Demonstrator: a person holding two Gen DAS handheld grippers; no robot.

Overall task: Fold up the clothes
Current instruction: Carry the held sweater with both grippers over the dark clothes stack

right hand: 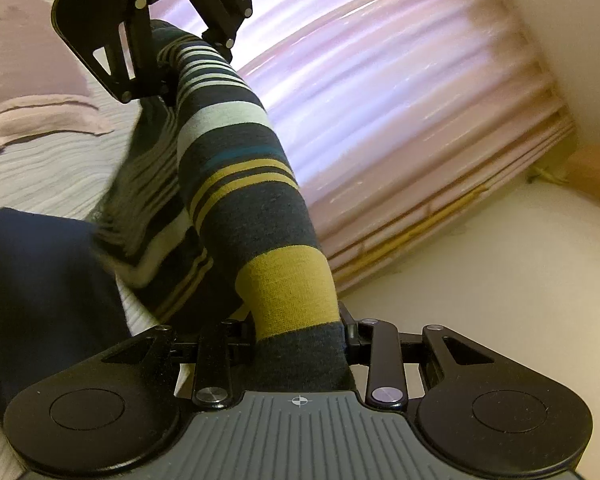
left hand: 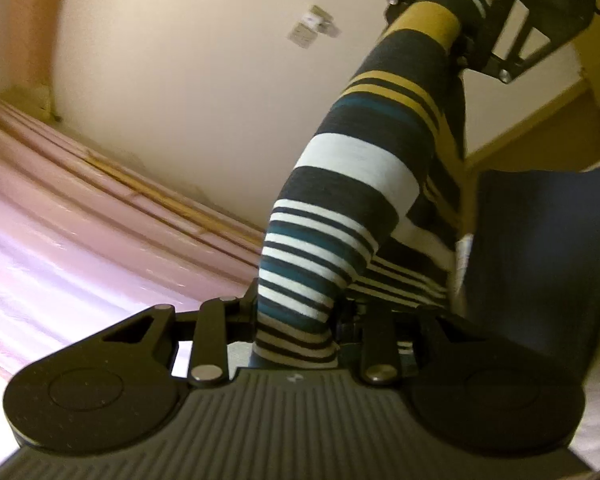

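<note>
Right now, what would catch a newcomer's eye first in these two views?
The striped garment, stretched taut in mid-air between the left hand-held gripper and the right hand-held gripper, both shut on it. Behind it hangs a pink curtain; a dark blue cloth lies below on the bed.

Striped garment [left hand: 352, 184] – navy, white, teal, mustard bands – stretched taut, lifted above bed.

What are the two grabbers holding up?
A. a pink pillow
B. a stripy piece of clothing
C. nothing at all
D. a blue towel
B: the stripy piece of clothing is stretched in the air, with the right gripper pinching its yellow-banded end and the left gripper pinching the thin-striped end.
</note>
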